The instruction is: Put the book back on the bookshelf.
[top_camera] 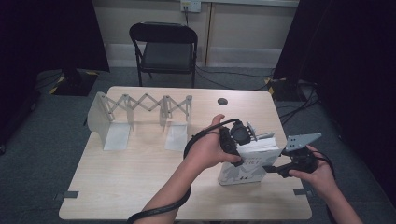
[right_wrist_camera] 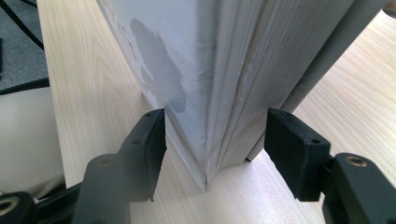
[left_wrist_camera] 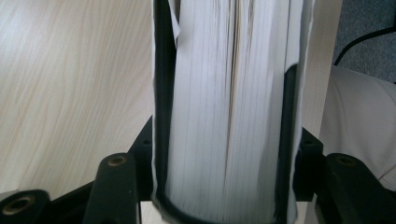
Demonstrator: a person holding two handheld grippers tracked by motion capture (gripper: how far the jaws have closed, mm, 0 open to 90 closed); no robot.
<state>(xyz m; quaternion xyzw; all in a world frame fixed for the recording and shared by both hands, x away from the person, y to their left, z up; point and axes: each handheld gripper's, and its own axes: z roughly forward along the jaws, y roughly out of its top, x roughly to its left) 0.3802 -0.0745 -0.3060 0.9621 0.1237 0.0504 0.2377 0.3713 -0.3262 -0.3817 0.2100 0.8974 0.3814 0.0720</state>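
High view: light wood table (top_camera: pixel 140 177) on grey carpet, one black folding chair (top_camera: pixel 164 46) behind, one white accordion rack (top_camera: pixel 140 116), one book (top_camera: pixel 247 163) standing upright between the two grippers. Left gripper view: left gripper (left_wrist_camera: pixel 224 140) clamped across the book's page block (left_wrist_camera: pixel 224 102), table beneath. Right gripper view: right gripper (right_wrist_camera: pixel 215 149) released, its jaws straddling the book's lower corner (right_wrist_camera: pixel 205 116) with gaps both sides.

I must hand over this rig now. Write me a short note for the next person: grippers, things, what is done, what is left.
Left gripper: its fingers are clamped across the top of the book.
Right gripper: open, fingers either side of the book's lower corner, not pressing.
Things: the book stands upright near the table's right front edge; the white expanding rack stands empty at the back left.
Done: book gripped and upright.
Left: probably carry it to the rack.
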